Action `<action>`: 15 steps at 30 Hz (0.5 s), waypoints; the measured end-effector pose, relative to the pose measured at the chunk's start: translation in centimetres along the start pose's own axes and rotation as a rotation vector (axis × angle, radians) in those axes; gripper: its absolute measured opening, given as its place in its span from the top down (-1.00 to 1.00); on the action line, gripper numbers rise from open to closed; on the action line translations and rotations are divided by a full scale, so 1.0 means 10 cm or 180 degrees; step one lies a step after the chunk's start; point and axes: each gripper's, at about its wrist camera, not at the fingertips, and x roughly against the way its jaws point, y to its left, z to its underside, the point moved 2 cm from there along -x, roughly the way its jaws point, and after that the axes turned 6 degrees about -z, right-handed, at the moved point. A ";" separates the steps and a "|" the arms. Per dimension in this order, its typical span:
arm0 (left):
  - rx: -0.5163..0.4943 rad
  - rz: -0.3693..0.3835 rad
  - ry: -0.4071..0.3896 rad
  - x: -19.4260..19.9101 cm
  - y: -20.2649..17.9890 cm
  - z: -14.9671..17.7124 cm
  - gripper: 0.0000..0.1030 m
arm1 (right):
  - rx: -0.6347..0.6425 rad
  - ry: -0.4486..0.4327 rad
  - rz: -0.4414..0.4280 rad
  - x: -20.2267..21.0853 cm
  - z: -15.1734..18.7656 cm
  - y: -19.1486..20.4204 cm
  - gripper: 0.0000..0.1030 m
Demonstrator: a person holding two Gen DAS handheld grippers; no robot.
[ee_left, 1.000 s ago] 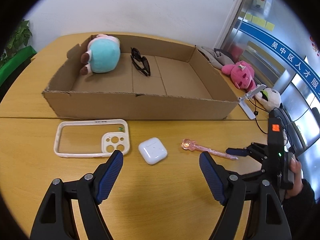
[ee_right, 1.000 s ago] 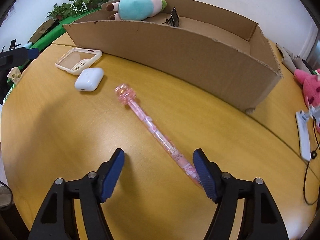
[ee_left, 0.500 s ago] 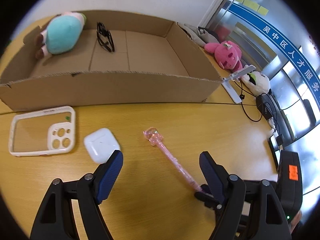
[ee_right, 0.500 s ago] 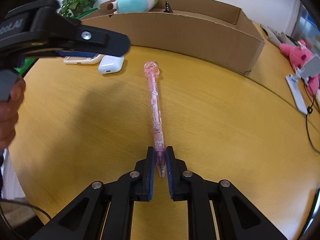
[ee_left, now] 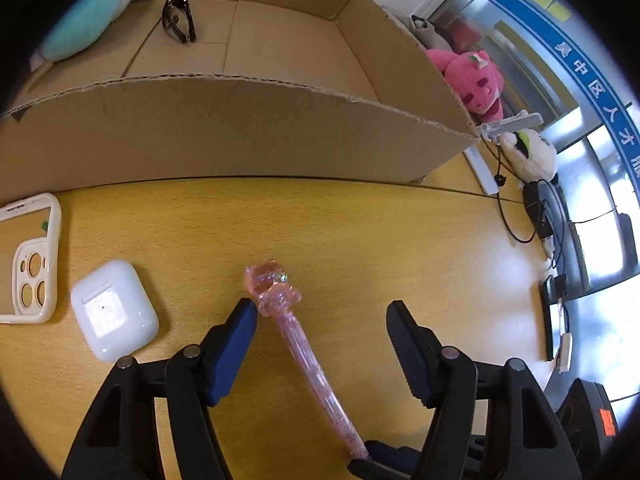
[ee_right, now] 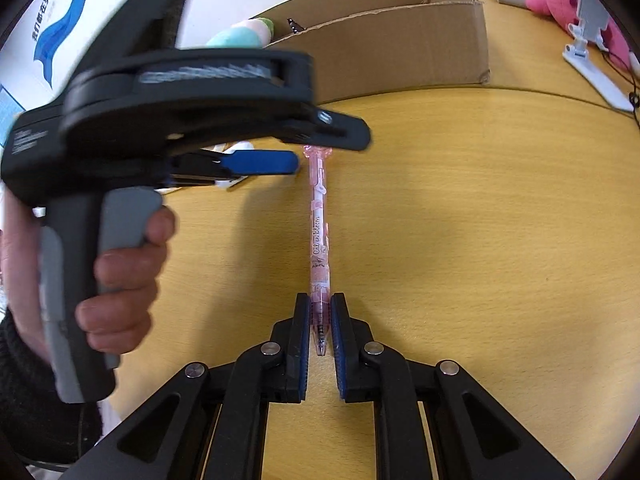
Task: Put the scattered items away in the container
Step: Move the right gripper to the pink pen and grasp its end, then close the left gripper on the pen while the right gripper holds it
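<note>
While left tongs [ee_left: 320,320] narrow, right tongs [ee_right: 320,322] clamp pen [ee_right: 319,216].

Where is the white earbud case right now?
In the left wrist view the white earbud case lies on the table, lower left, between the phone case and the pink pen, outside the cardboard box.

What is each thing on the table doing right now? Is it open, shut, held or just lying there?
Pink pen: pinched at its tip.
Right gripper: shut on the pen.
Left gripper: open around the pen's top, jaws just been closing.
Earbud case: lid shut, lying loose.
Phone case: empty, flat on table.
Cardboard box: open-topped.
Sunglasses: folded, inside the box.
</note>
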 end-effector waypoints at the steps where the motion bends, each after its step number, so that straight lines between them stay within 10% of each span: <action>1: 0.0008 0.0008 0.0021 -0.01 -0.01 -0.01 -0.27 | -0.0011 -0.0007 -0.0031 0.00 0.01 -0.01 0.79; 9: -0.0020 0.0001 0.0109 -0.08 -0.07 -0.05 0.62 | -0.0037 -0.0051 -0.0213 0.00 0.06 -0.02 0.75; 15: -0.0031 0.0072 0.0161 -0.12 -0.11 -0.02 0.76 | 0.0021 -0.0074 -0.0241 -0.01 0.08 0.01 0.75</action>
